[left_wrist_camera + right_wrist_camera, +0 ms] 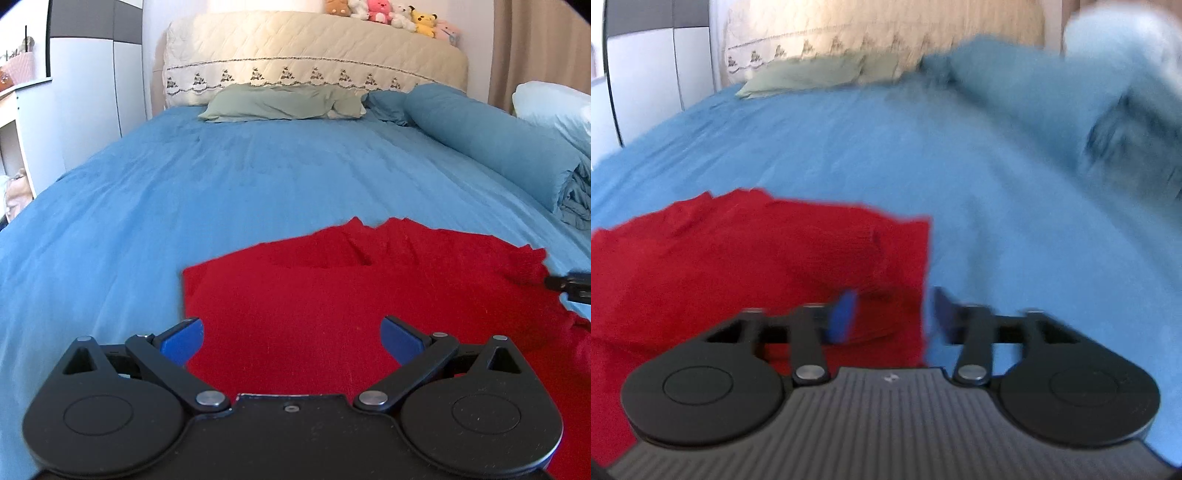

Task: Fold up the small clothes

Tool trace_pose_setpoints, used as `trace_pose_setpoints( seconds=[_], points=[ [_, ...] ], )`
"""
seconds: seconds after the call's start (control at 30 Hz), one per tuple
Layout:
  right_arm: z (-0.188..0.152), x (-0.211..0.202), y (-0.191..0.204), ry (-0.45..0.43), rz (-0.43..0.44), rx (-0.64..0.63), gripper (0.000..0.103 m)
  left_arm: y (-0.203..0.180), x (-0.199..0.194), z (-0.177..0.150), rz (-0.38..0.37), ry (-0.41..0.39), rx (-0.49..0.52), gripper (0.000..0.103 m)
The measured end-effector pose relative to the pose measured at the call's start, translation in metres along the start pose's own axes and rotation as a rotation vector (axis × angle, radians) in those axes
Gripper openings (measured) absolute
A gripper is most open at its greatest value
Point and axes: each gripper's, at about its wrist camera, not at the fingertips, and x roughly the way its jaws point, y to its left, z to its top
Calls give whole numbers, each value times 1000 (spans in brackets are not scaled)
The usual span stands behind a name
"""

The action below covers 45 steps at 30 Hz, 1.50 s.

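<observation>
A red knit garment (pixel 332 291) lies partly folded on the blue bed sheet (pixel 184 192). My left gripper (pixel 291 338) is open, its blue pads over the garment's near left part, holding nothing. In the right wrist view, which is motion blurred, the red garment (pixel 738 258) fills the lower left. My right gripper (pixel 892 314) is open with its jaws astride the garment's right edge; the left pad is over the cloth, the right pad over the sheet. The right gripper's tip (pixel 570 284) shows at the garment's right edge in the left wrist view.
A green pillow (pixel 280 101) and a blue pillow (pixel 391 103) lie at the quilted headboard (pixel 314 62), with plush toys (pixel 391 13) on top. A rolled blue duvet (pixel 498 147) lies along the right side. A white wardrobe (pixel 88 92) stands left.
</observation>
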Motion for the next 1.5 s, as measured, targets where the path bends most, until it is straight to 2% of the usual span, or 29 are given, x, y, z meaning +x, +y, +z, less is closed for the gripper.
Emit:
trace_pose_setpoints(
  seconds=[0.07, 0.13, 0.23, 0.33, 0.4, 0.43, 0.6, 0.73, 0.83, 0.93, 1.03, 1.13, 1.27, 1.37, 1.5],
  points=[
    [1, -15, 6, -105, 18, -50, 95, 1, 4, 2, -9, 0, -8, 103],
    [5, -17, 13, -123, 103, -70, 95, 1, 10, 2, -13, 2, -11, 103],
    [5, -1, 29, -79, 186, -108, 95, -1, 20, 0, -6, 17, -4, 103],
    [2, 28, 38, -10, 191, -91, 95, 1, 34, -5, 4, 58, 7, 103],
    [-4, 43, 37, 34, 193, -55, 97, 5, 48, -11, 23, 125, 3, 103],
    [-9, 43, 38, 25, 196, -32, 98, 8, 53, -14, 21, 145, -4, 103],
    [-2, 23, 31, 3, 216, -15, 98, 9, 39, -5, 33, 140, -26, 103],
    [15, -23, 14, -91, 218, -7, 98, 6, -15, 13, 34, 24, -61, 103],
    [32, -73, -2, -166, 206, -2, 103, -6, -66, 36, 85, -47, -13, 103],
    [48, -134, -19, -248, 211, 15, 103, -14, -129, 48, 118, -134, 38, 103],
    [51, -202, -28, -336, 176, -47, 103, -17, -191, 49, 132, -178, 61, 103],
    [44, -260, -31, -340, 154, -109, 103, -10, -241, 37, 94, -191, 58, 103],
    [17, -323, -43, -326, 190, -102, 103, 1, -299, 3, 5, -168, 1, 103],
    [-8, -357, -52, -300, 205, -70, 103, 1, -321, -25, -22, -128, -37, 103],
    [-51, -392, -62, -249, 213, -40, 103, 1, -339, -77, -22, -64, -87, 103]
  ],
)
